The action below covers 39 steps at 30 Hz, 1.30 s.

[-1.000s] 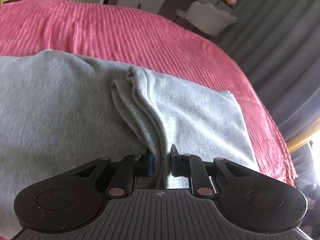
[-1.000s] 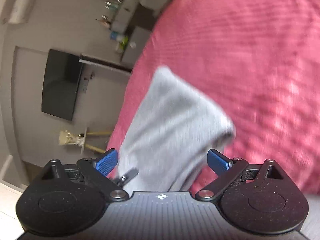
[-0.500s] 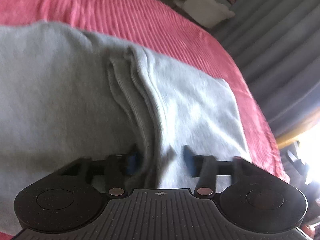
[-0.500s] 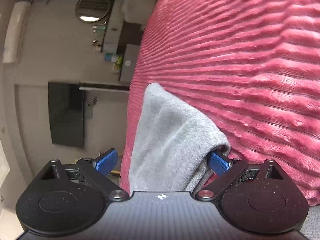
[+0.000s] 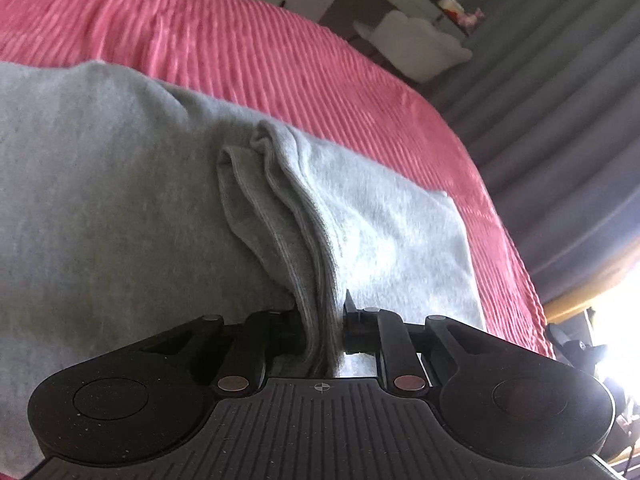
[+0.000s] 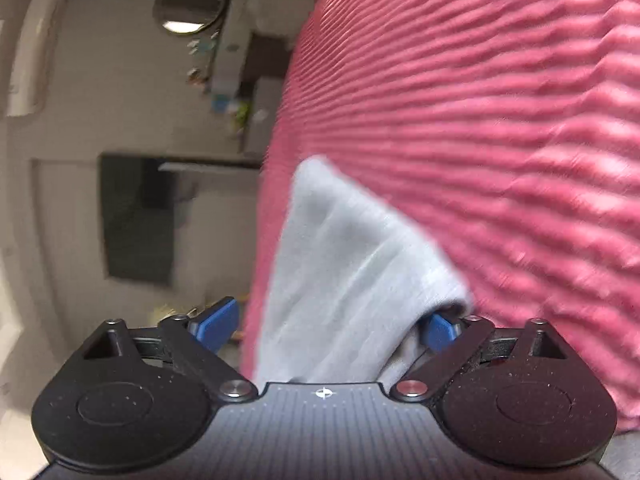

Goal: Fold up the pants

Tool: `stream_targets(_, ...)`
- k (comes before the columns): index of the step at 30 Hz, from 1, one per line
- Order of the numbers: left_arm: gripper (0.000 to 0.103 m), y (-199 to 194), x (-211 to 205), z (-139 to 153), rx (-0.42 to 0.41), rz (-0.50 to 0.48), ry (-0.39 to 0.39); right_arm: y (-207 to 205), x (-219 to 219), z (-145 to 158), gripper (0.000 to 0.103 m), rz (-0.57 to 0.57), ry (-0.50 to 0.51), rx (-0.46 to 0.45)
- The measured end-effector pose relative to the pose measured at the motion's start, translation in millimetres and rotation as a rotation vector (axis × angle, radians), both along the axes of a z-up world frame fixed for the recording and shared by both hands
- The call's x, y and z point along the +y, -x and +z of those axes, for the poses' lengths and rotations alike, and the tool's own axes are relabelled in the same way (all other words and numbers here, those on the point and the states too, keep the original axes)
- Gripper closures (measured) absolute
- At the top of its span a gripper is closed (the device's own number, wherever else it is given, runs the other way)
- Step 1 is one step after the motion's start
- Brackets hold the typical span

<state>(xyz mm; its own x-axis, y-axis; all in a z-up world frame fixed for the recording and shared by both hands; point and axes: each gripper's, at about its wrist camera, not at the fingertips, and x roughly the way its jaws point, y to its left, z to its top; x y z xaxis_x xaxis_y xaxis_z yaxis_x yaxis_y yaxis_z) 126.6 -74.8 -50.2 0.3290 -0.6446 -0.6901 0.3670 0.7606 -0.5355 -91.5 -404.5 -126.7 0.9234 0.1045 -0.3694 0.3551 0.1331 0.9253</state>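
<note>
The grey pants (image 5: 120, 208) lie across the pink ribbed bedspread (image 5: 240, 44). My left gripper (image 5: 322, 320) is shut on a bunched ridge of layered grey fabric (image 5: 280, 200) that runs away from the jaws. In the right wrist view a corner of the grey pants (image 6: 344, 272) lies between the blue fingertips (image 6: 216, 320) of my right gripper (image 6: 326, 326). Its jaws stand wide apart and do not pinch the cloth.
The bedspread (image 6: 480, 120) fills the right of the right wrist view. Grey curtains (image 5: 560, 100) hang beyond the bed's far side, with a white chair (image 5: 412, 48) and a dresser behind. A dark wall screen (image 6: 136, 216) and a round mirror (image 6: 188, 4) show past the bed's edge.
The left gripper opened briefly half a second ago and has closed again on the fabric ridge. The right gripper stayed open and shifted over the pants corner.
</note>
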Motion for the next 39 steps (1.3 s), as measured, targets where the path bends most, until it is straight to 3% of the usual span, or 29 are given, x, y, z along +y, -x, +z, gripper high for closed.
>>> stream_targets(3,0.087,6,-2,10,-0.058,-0.012,-0.030,4,8,13,0.013,-0.023,0.084,0.026)
stream_targets(5,0.087,7,-2,15,-0.100,-0.014,-0.049,-1,17,22,0.011,0.020,0.130,0.014)
stream_targets(9,0.086,4,4,10,-0.108,0.000,-0.070,-8,26,28,0.011,0.050,0.192,0.025)
stream_targets(12,0.083,2,7,-15,-0.055,0.016,-0.097,-11,24,18,0.032,0.004,0.190,0.186)
stream_targets(15,0.073,0,18,-14,-0.044,0.062,-0.047,-9,23,23,0.029,0.026,0.188,0.199)
stream_targets(16,0.068,-3,23,-11,-0.052,0.088,-0.054,-8,24,28,0.021,0.050,0.214,0.203)
stream_targets(17,0.056,-4,29,-6,-0.071,0.126,-0.076,-6,27,35,0.018,0.080,0.248,0.206)
stream_targets(18,0.050,-4,35,-2,-0.084,0.164,-0.101,-1,31,42,0.015,0.100,0.277,0.205)
stream_targets(22,0.048,12,42,26,-0.192,0.257,-0.192,8,41,72,0.015,0.164,0.444,0.155)
stream_targets(26,0.025,44,17,49,-0.295,0.170,-0.185,-5,51,88,0.018,0.143,0.611,0.180)
stream_targets(28,0.023,57,0,48,-0.322,0.127,-0.186,-15,54,83,0.032,0.143,0.643,0.203)
stream_targets(31,0.020,69,-22,27,-0.342,0.023,-0.234,-32,66,69,0.041,0.180,0.693,0.289)
stream_targets(33,0.021,68,-29,6,-0.325,-0.012,-0.309,-35,69,67,0.041,0.207,0.707,0.344)
stream_targets(36,0.021,77,-35,-7,-0.441,-0.068,-0.415,-45,81,69,0.032,0.260,0.784,0.383)
stream_targets(37,0.015,78,-36,-9,-0.456,-0.076,-0.444,-46,86,69,0.031,0.273,0.808,0.398)
stream_targets(39,0.010,75,-31,-13,-0.416,-0.034,-0.460,-50,96,68,0.025,0.301,0.857,0.430)
